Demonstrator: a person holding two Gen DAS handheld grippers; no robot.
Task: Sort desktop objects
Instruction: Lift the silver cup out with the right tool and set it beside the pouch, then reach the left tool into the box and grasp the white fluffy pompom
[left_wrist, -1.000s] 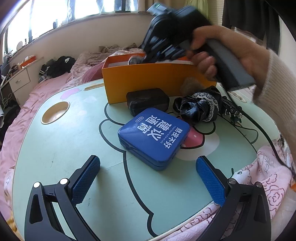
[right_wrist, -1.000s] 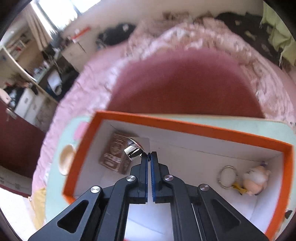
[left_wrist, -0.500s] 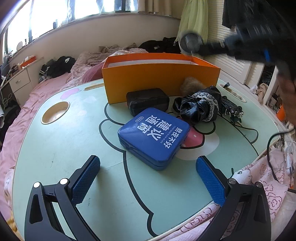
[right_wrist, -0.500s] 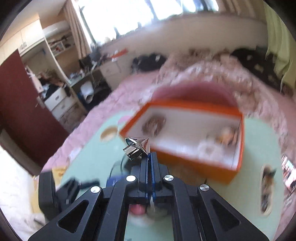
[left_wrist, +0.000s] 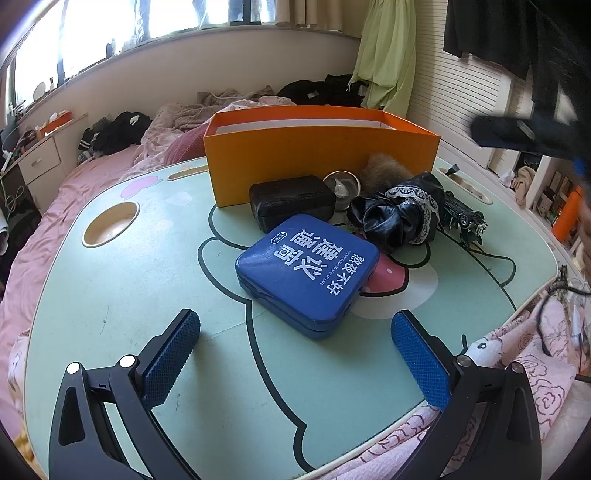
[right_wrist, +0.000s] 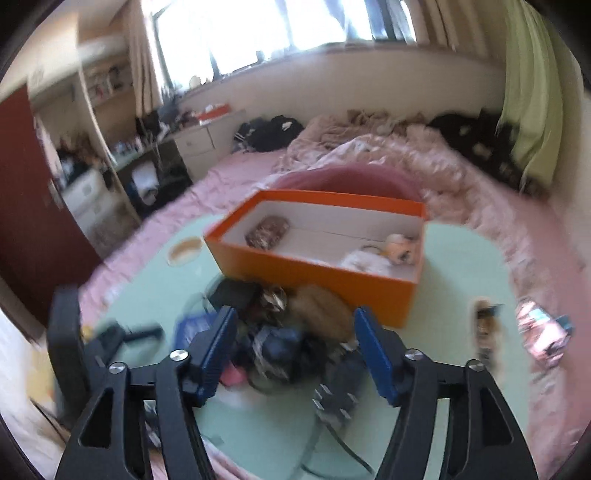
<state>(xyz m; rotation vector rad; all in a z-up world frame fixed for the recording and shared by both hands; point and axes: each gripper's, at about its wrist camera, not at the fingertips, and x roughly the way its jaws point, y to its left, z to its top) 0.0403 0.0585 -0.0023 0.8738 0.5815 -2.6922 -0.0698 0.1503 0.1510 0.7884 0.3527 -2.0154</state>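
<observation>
An open orange box (left_wrist: 321, 162) stands at the back of the green table (left_wrist: 110, 295); in the right wrist view the orange box (right_wrist: 314, 269) holds a brown packet (right_wrist: 267, 230), a keyring toy (right_wrist: 399, 245) and a white thing. In front lie a black case (left_wrist: 291, 201), a blue tin (left_wrist: 308, 271), a black lace bundle (left_wrist: 402, 216), a brown fur ball (left_wrist: 384, 168), a round metal cup (left_wrist: 341, 184) and a toy car (left_wrist: 463, 219). My left gripper (left_wrist: 295, 350) is open and empty, low before the blue tin. My right gripper (right_wrist: 295, 350) is open and empty, above the pile; the view is blurred.
The table has a round cup recess (left_wrist: 110, 223) at the left and a slot (left_wrist: 463, 182) at the right. A pink bed with clothes (left_wrist: 122, 133) surrounds it. A cable (left_wrist: 554, 299) hangs off the right edge. My right gripper's body (left_wrist: 524, 134) shows blurred at upper right.
My right gripper has pulled back from over the orange box toward the table's near right side and has opened. The small metal piece it held is gone from its fingers. The left gripper has not moved.
</observation>
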